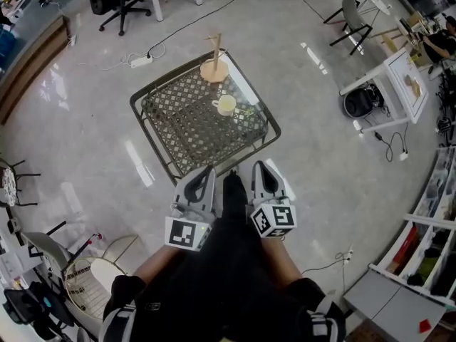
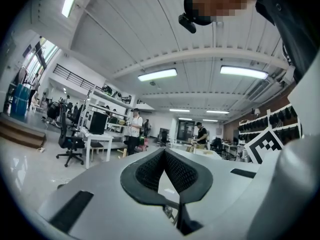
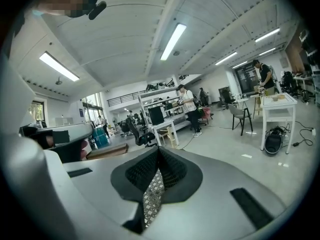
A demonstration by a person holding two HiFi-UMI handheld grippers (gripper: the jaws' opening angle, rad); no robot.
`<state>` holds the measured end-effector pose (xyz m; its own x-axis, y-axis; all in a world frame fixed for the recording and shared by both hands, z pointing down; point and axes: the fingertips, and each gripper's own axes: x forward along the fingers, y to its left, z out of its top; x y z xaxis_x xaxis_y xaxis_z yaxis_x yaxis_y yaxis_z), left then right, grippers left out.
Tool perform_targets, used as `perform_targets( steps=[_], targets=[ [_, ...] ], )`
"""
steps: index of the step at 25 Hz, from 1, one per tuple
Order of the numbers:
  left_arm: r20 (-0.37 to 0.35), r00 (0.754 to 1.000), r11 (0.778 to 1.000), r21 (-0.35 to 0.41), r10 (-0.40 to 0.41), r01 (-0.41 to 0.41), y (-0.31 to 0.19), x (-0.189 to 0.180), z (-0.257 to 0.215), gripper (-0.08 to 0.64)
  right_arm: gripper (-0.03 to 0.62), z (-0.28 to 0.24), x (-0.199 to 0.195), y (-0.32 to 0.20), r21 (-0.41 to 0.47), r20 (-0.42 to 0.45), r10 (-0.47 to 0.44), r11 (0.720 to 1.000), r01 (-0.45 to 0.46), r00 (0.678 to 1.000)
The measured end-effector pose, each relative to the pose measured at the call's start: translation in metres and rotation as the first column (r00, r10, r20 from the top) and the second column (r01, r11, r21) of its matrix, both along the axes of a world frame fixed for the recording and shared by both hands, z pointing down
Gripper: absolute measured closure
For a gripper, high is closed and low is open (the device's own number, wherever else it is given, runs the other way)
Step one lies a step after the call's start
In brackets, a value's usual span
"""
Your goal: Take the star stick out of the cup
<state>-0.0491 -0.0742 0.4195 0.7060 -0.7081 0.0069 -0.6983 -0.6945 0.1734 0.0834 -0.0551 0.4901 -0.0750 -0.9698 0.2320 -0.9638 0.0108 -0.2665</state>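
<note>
A cream cup [image 1: 226,105] stands on the far half of a small dark mesh-top table [image 1: 178,130]. I cannot make out a star stick in it from here. Behind it at the far corner is a pale wooden disc with an upright stick [image 1: 214,66]. Both grippers are close to my body at the table's near edge, well short of the cup. The left gripper [image 1: 206,169] [image 2: 164,150] has its pads meeting at the tips with nothing held. The right gripper [image 1: 258,164] [image 3: 158,149] is likewise shut and empty, with the mesh top showing below its pads.
Shiny grey floor lies all round the table. A power strip with cable [image 1: 141,61] lies beyond it and an office chair [image 1: 117,2] stands at the far left. A white side table [image 1: 399,84] with a dark bag [image 1: 358,103] is at the right, and a wire-frame chair [image 1: 92,276] at the near left.
</note>
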Motion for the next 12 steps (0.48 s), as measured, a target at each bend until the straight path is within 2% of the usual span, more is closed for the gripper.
perform_targets(
  steps=[6,12],
  targets=[
    [-0.006,1.000,1.000,0.014,-0.026,0.026,-0.047,0.014,-0.003,0.545,0.583,0.013,0.020,-0.052,-0.027,0.015,-0.004,1.000,0.005,1.000],
    [0.024,0.999,0.999,-0.006,-0.041,0.041,-0.100,0.037,0.003,0.544,0.581,0.044,0.046,-0.109,-0.104,0.063,0.000,0.995,0.006,0.998]
  ],
)
